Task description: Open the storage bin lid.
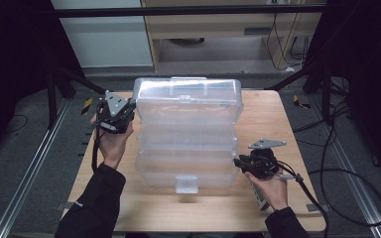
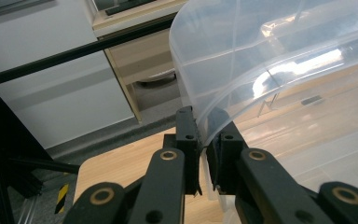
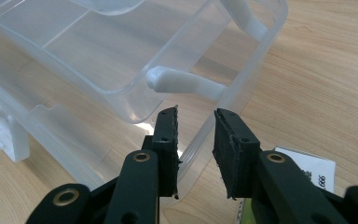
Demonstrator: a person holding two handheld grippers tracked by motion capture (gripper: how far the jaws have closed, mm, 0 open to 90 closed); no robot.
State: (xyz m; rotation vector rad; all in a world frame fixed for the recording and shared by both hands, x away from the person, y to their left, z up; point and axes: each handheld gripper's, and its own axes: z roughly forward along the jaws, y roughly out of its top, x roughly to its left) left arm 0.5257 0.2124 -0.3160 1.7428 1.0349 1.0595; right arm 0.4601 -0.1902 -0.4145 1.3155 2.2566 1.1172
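Two tongs flank the clear plastic multi-tier organiser box point(image 1: 187, 134) mid-table point(image 1: 273, 111): the left tongs point(image 2: 204, 140) clenched on its raised lid's edge at the far left corner, the right tongs point(image 3: 196, 135) released astride the near right wall.

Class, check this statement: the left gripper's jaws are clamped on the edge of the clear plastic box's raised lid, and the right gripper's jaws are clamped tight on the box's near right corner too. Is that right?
Not quite. The right gripper is not clamped: the right gripper view shows its jaws apart, the wall of the clear plastic storage box passing between them with a gap. The left gripper does pinch the raised clear lid, as the left gripper view shows.
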